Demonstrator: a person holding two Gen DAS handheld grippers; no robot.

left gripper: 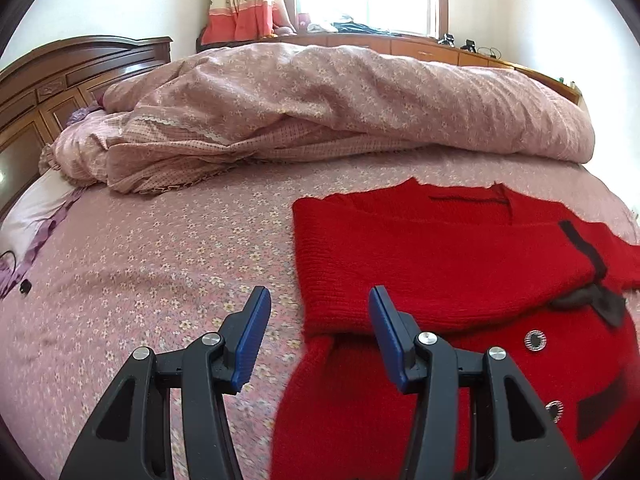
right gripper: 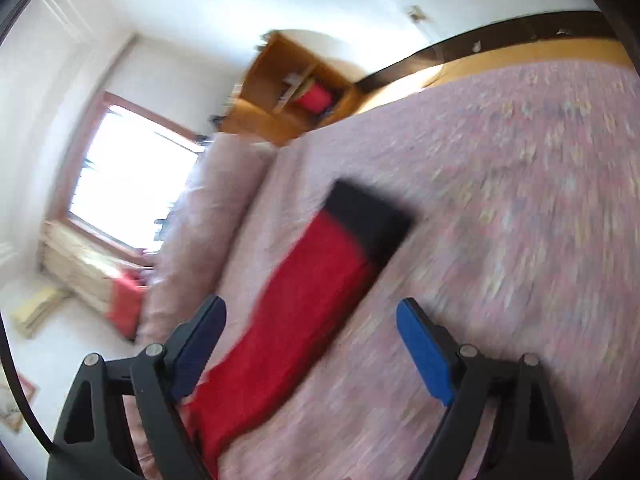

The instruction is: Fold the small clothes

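Note:
A red knit sweater (left gripper: 440, 264) with black trim, a black bow (left gripper: 596, 304) and silver buttons (left gripper: 535, 339) lies flat on the pink floral bedsheet (left gripper: 160, 260). One red panel is folded across its front. My left gripper (left gripper: 320, 294) hovers over the sweater's near left edge, jaws apart with nothing between them. The right wrist view is blurred and tilted. There a red sleeve (right gripper: 320, 264) with a black cuff (right gripper: 368, 216) lies stretched out on the sheet (right gripper: 500, 200). My right gripper (right gripper: 311, 302) is wide open above the sleeve, not touching it.
A rumpled pink duvet (left gripper: 340, 100) is heaped along the far side of the bed. A dark wooden headboard (left gripper: 60, 76) stands at the left, with a white pillow below it. A wooden shelf unit (right gripper: 296, 88) stands beyond the bed's end, next to a bright window (right gripper: 128, 176).

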